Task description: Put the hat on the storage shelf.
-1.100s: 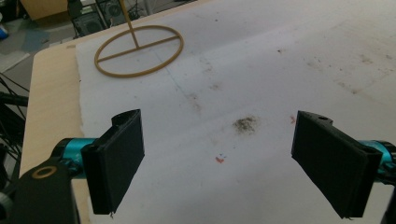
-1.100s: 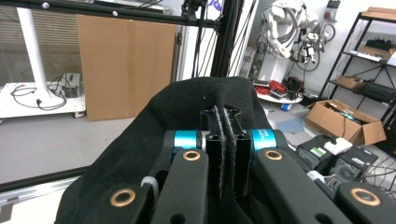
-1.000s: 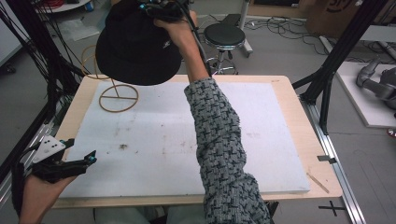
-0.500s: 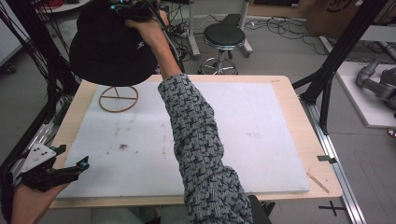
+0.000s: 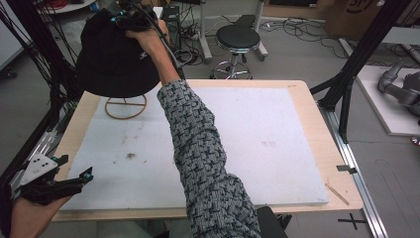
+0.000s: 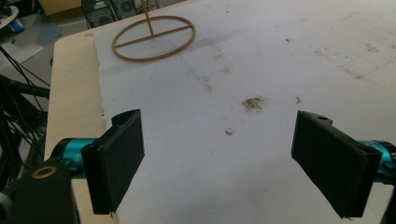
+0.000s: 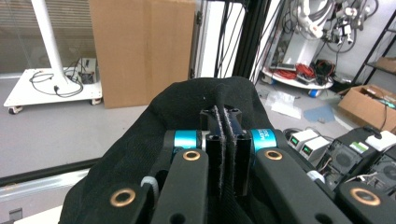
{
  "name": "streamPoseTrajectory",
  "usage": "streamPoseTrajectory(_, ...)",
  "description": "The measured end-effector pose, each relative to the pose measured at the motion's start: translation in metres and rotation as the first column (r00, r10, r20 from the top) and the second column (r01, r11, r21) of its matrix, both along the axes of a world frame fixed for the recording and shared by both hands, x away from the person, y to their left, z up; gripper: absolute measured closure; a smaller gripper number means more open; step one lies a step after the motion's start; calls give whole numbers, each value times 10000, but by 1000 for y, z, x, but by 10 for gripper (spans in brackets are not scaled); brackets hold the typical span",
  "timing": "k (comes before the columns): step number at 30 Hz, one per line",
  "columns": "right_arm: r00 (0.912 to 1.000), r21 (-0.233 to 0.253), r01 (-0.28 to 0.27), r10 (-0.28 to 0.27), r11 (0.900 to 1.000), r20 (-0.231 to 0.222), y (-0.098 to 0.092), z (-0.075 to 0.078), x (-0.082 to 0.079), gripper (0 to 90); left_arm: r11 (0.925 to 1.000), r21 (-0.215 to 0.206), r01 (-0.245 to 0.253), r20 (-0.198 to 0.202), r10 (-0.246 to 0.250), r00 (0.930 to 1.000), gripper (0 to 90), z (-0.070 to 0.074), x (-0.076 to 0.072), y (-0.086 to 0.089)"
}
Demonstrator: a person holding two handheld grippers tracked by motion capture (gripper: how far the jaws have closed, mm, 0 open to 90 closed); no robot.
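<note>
A black hat (image 5: 111, 59) hangs in the air above the table's far left corner, held by my right gripper (image 5: 130, 17), whose jaws are shut on a fold of its fabric (image 7: 223, 130). Under the hat a thin wooden stand with a ring base (image 5: 126, 106) rests on the white mat (image 5: 257, 144); its ring base (image 6: 153, 36) and upright stem also appear in the left gripper view. My left gripper (image 5: 74, 183) is low at the table's near left corner, open, with nothing between its wide-apart jaws (image 6: 219, 158).
A patterned sleeve (image 5: 203, 163) crosses the mat diagonally from the near edge to the far left. The mat carries small stains (image 6: 253, 103). Black frame posts (image 5: 356, 69) stand at both sides. A stool (image 5: 237, 42) sits beyond the far edge.
The right gripper has carried the hat leftward and slightly farther away, over the wooden stand. The left gripper has stayed low at the near left corner, shifting slightly.
</note>
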State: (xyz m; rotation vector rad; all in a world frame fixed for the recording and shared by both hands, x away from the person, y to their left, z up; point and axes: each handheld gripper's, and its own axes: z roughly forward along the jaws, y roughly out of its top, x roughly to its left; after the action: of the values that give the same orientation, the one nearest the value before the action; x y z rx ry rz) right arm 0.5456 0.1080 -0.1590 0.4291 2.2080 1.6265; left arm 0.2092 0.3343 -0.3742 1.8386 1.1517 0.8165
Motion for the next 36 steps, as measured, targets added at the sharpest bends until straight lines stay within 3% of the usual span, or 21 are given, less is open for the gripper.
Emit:
streamPoseTrajectory(5,9998,-209,-30,26,9998,-209,10,-10,5,891,10000,43,24,-28,-24,10000,173,-1,0,-1)
streamPoseTrajectory(19,9997,-927,-162,144,9956,-209,38,-30,5,889,10000,14,0,-65,0,10000,174,-1,-1,2)
streamPoseTrajectory(36,9986,-1396,-134,60,9901,-530,46,-46,9,866,10000,32,51,-78,-51,10000,174,-2,-1,2)
